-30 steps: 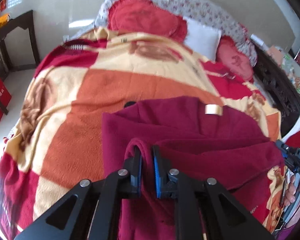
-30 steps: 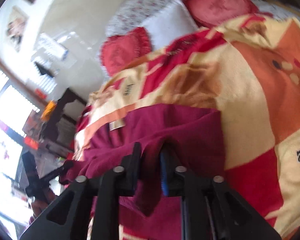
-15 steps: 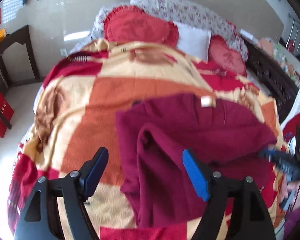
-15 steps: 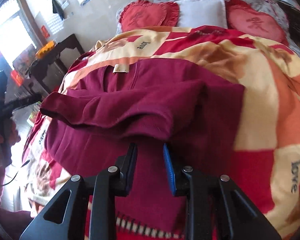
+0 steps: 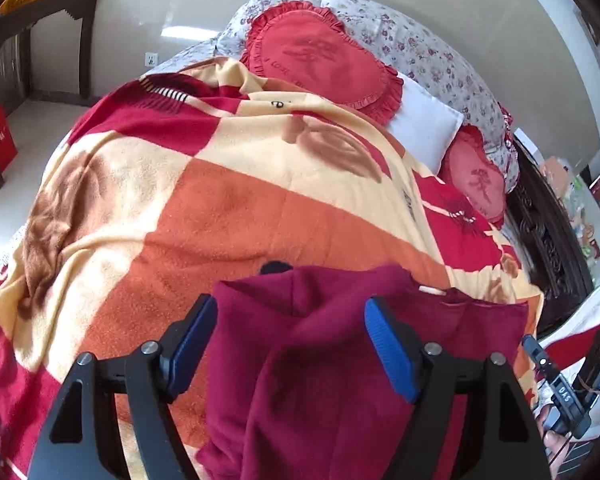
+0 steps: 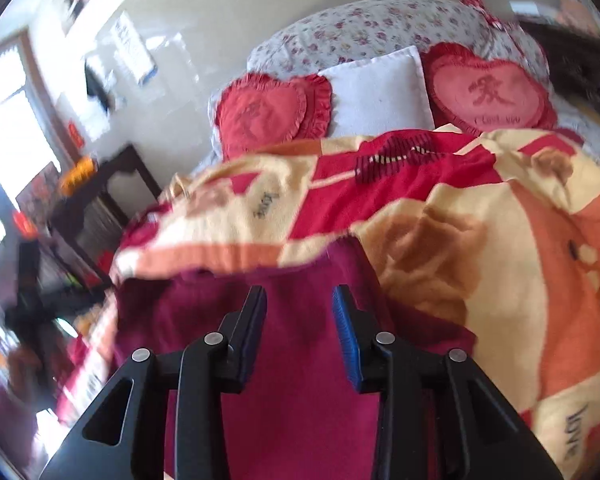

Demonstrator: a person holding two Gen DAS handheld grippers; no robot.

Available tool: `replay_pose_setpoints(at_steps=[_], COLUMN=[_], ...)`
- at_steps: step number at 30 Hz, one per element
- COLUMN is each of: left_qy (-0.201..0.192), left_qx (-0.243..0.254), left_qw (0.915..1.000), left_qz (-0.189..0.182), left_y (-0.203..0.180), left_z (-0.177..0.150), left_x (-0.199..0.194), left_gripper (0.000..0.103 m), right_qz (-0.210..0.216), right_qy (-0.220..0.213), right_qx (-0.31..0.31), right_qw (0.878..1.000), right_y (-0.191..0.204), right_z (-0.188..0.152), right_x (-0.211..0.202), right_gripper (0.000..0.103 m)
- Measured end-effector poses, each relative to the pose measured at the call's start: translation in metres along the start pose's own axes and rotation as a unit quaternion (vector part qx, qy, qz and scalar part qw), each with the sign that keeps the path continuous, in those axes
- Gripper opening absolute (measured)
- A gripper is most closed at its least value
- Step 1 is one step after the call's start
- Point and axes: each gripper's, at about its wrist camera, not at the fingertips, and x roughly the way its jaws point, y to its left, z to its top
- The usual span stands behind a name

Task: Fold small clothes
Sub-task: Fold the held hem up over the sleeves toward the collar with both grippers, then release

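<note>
My left gripper (image 5: 290, 344) hangs with its jaws wide apart over the dark maroon fleece garment (image 5: 320, 380), gripping nothing. My right gripper (image 6: 300, 320) is parted too, more narrowly, also bare. The garment lies bunched on the near end of the checked orange, cream and red plush blanket (image 5: 220, 200), well short of the red heart-shaped frilled cushion (image 5: 320, 56).

My worry: the thick fleece is humped, so a pinch could catch several layers or the blanket's pile beneath, dragging the fold crooked.

The word "love" (image 6: 576, 426) is printed on the blanket; the garment's small pale tag (image 5: 432, 290) is unreadable.
</note>
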Motion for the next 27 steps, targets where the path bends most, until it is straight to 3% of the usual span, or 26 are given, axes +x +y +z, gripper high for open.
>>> replay_pose_setpoints(at_steps=[2, 4, 8, 13, 18, 23, 24, 26, 27], left_qy=[0.004, 0.033, 0.07, 0.062, 0.06, 0.083, 0.085, 0.087, 0.085], left_qx=[0.018, 0.029, 0.038, 0.039, 0.071, 0.07, 0.068, 0.06, 0.056], left_qw=[0.9995, 0.9979, 0.9935, 0.9955, 0.9949, 0.9937, 0.9935, 0.9937, 0.9941], left_qz=[0.027, 0.048, 0.082, 0.06, 0.037, 0.026, 0.03, 0.037, 0.037], left_y=[0.0, 0.0, 0.008, 0.014, 0.01, 0.013, 0.013, 0.015, 0.016], left_z=[-0.009, -0.018, -0.033, -0.053, -0.091, -0.125, -0.129, -0.133, -0.134], left_x=[0.005, 0.019, 0.033, 0.005, -0.028, -0.031, -0.03, -0.029, -0.03], left_gripper=[0.08, 0.08, 0.08, 0.08, 0.08, 0.08, 0.08, 0.08, 0.08], right_qz=[-0.021, -0.044, -0.033, -0.029, -0.03, -0.024, -0.015, -0.001, 0.003], right_qy=[0.026, 0.043, 0.051, 0.036, 0.069, 0.097, 0.102, 0.1, 0.097], right_qx=[-0.018, 0.008, 0.075, 0.052, 0.031, 0.037, 0.045, 0.062, 0.075], right_qw=[0.999, 0.998, 0.995, 0.998, 0.997, 0.994, 0.994, 0.993, 0.992], right_y=[-0.001, -0.015, -0.039, -0.033, -0.033, -0.033, -0.034, -0.035, -0.036], right_z=[-0.008, -0.008, -0.004, -0.016, -0.075, -0.117, -0.122, -0.127, -0.127], right_x=[0.017, 0.03, 0.049, -0.004, -0.053, -0.058, -0.054, -0.049, -0.049], right_gripper=[0.017, 0.017, 0.016, 0.021, 0.026, 0.026, 0.024, 0.0, 0.0])
